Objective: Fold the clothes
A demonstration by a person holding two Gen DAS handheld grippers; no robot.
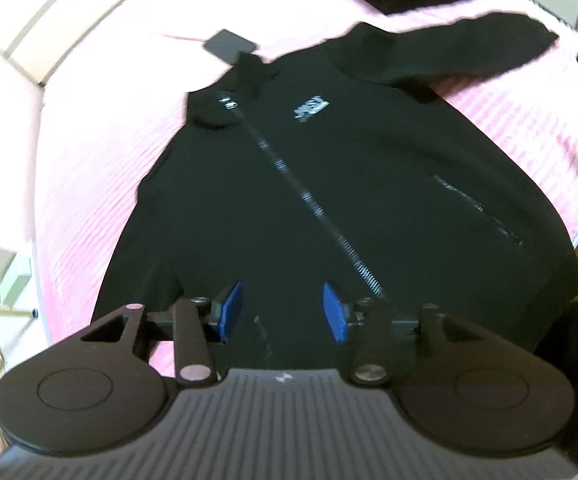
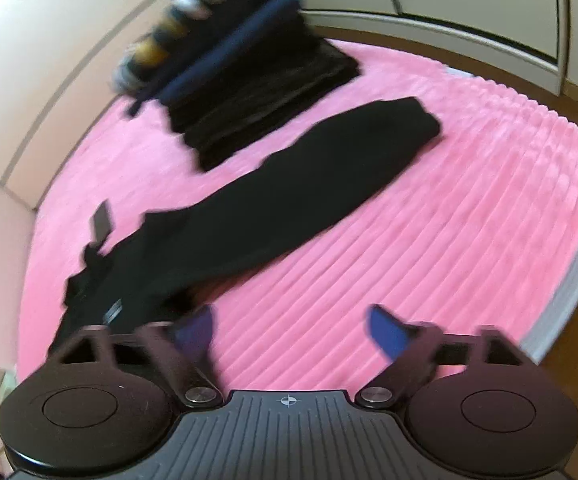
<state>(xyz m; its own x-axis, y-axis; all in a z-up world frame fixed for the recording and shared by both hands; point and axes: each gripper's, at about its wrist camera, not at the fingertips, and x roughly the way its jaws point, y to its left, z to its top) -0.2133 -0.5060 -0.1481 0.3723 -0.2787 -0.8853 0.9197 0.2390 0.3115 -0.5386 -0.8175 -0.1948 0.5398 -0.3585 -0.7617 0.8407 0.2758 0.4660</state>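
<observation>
Pink ribbed bedding (image 1: 101, 168) is seen covering the bed, and a black zip-up jacket (image 1: 369, 184) is laid flat on it, front side up, with the zipper (image 1: 309, 204) closed along its length. One sleeve (image 2: 321, 184) is stretched out across the bedding toward a pile of folded dark clothes (image 2: 257, 76) near the far edge. A small pale logo (image 1: 310, 109) is printed on the chest; its lettering is too blurred to be read. A slanted zipped pocket (image 1: 485, 212) is visible on one side of the front. A flat dark rectangular object (image 1: 229, 45) lies on the bedding just beside the collar (image 1: 249, 68); what it is cannot be told.

No containers are visible in either view.

The left gripper (image 1: 283, 312) is held above the jacket's bottom hem, its blue pads (image 1: 335, 312) spread apart with nothing between them. The right gripper (image 2: 293, 332) is held over bare bedding beside the jacket, near the base of the outstretched sleeve; its jaws are likewise spread wide and nothing is gripped. The right wrist view is blurred.
</observation>
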